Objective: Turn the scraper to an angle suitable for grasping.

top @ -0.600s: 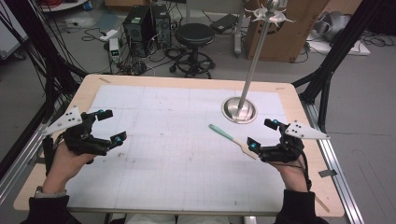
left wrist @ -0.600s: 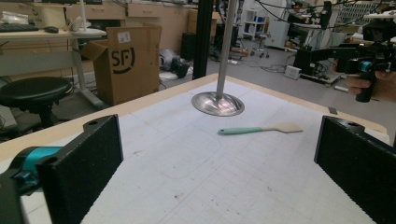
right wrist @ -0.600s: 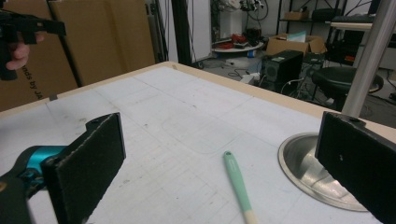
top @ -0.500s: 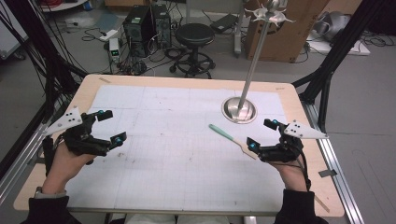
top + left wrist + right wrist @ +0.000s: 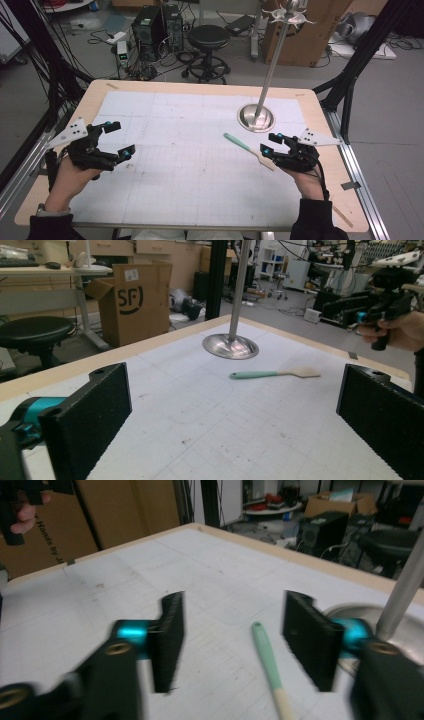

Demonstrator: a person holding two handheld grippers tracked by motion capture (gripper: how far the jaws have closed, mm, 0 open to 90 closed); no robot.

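We hover our half-open, empty right claw [image 5: 229, 640] over a light, stiff spatula [image 5: 270, 672], its slim mint handle lying between the jaws as the best hold.

The spatula [image 5: 247, 149] had a mint-green handle and a pale wooden blade. Beyond it, the stand [image 5: 256, 117] was shiny silver. Beneath both, the mat [image 5: 190, 165] was white with a faint grey grid, bordered by the table [image 5: 95, 95] in light wood. Both grippers were black with turquoise accents.
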